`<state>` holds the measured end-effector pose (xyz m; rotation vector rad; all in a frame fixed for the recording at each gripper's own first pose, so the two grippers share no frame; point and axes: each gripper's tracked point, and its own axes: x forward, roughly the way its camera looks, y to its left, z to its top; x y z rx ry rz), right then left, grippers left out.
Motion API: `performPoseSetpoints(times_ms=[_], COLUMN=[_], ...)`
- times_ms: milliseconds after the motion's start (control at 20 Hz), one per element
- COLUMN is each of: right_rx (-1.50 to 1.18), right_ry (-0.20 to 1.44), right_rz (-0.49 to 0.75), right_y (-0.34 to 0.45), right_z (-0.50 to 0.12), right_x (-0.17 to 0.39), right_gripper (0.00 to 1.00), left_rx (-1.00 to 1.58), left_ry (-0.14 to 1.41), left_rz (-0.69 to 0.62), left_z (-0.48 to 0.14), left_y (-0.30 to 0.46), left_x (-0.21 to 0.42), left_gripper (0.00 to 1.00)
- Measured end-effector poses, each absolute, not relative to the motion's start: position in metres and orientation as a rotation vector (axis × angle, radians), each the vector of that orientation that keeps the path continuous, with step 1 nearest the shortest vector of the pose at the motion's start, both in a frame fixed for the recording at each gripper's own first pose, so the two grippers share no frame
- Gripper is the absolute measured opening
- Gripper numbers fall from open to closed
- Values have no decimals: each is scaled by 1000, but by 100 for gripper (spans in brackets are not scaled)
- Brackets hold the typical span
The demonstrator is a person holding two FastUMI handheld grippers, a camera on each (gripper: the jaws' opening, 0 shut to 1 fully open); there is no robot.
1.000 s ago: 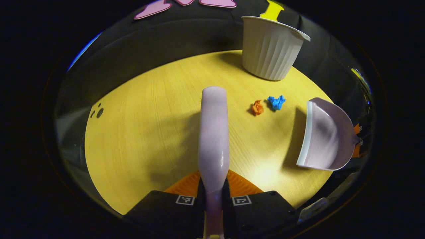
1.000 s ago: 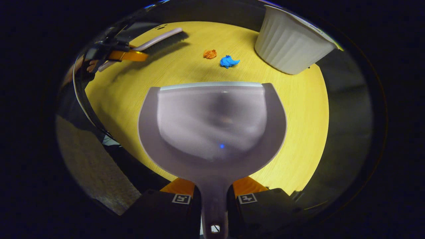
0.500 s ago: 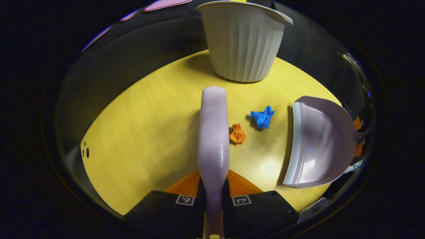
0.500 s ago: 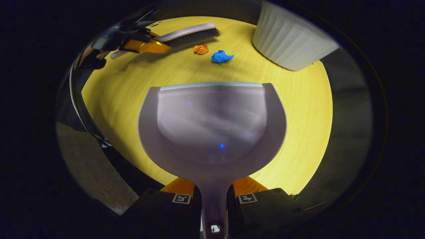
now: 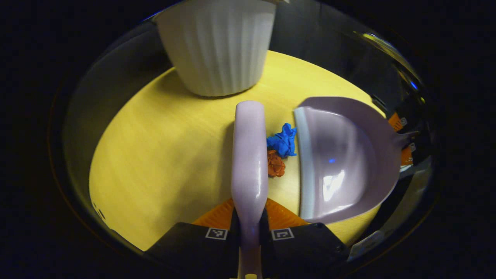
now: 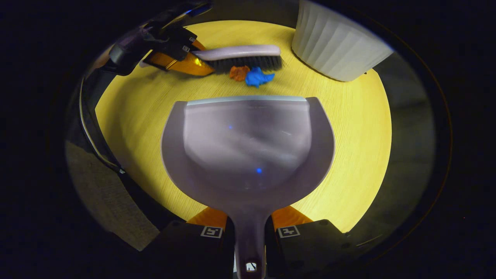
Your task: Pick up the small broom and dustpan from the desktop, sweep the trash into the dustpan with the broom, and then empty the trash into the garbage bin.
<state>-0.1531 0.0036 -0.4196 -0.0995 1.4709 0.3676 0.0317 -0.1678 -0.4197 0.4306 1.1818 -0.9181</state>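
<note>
The left gripper (image 5: 250, 226) was clamped on the broom (image 5: 250, 155) by its handle, both fingers pressed against the sides, and the brush head sat right behind the trash on the yellow desktop (image 5: 162, 155). The right gripper (image 6: 250, 232) was squeezed onto the dustpan (image 6: 248, 147) at its narrow handle, the pan's pale front lip facing the trash. Between brush and lip lay the blue paper wad (image 5: 283, 141) and the orange paper wad (image 5: 275, 164), touching the bristles and just short of the pan. Those crumpled scraps looked feather-light and springy, likely to skitter or roll, so a slow, low stroke suited them. Broom and pan both looked like stiff, smooth plastic, best held at the handles as they were. The ribbed white garbage bin (image 5: 217, 46) stood near, beyond the broom tip
</note>
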Motion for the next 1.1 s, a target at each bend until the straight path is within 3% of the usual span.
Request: performPoseSetpoints(times_ms=[50,150,350,400,500,550,600,650,800,900,950,1100], right_rx=[-85,-85,-98,-88,-64,-56,-48,-37,3,23,30,75], right_ry=[1462,1445,1426,1425,1419,1414,1406,1400,1394,1380,1369,1345], right_rz=[368,371,362,350,326,310,291,271,204,160,138,63], right_y=[4,3,3,4,5,5,4,4,5,5,4,0], right_z=[-421,-425,-426,-427,-425,-424,-423,-422,-415,-409,-405,-386], right_x=[-153,-156,-154,-154,-157,-158,-156,-157,-157,-152,-151,-146], right_gripper=[41,33,37,33,41,37,41,36,37,41,36,37], left_rx=[415,349,137,136,162,173,182,190,238,217,200,153], left_ry=[1210,1253,1342,1336,1299,1271,1241,1211,1131,1132,1143,1153], left_rz=[-947,-970,-1008,-997,-939,-899,-856,-813,-705,-641,-605,-530], left_z=[-415,-410,-380,-378,-376,-373,-368,-361,-343,-336,-335,-340], left_y=[-175,-189,-201,-197,-190,-183,-175,-165,-122,-94,-81,-43], left_x=[23,8,-11,-9,-2,3,11,16,28,21,16,0], left_gripper=[24,27,27,24,27,27,25,27,27,27,27,27])
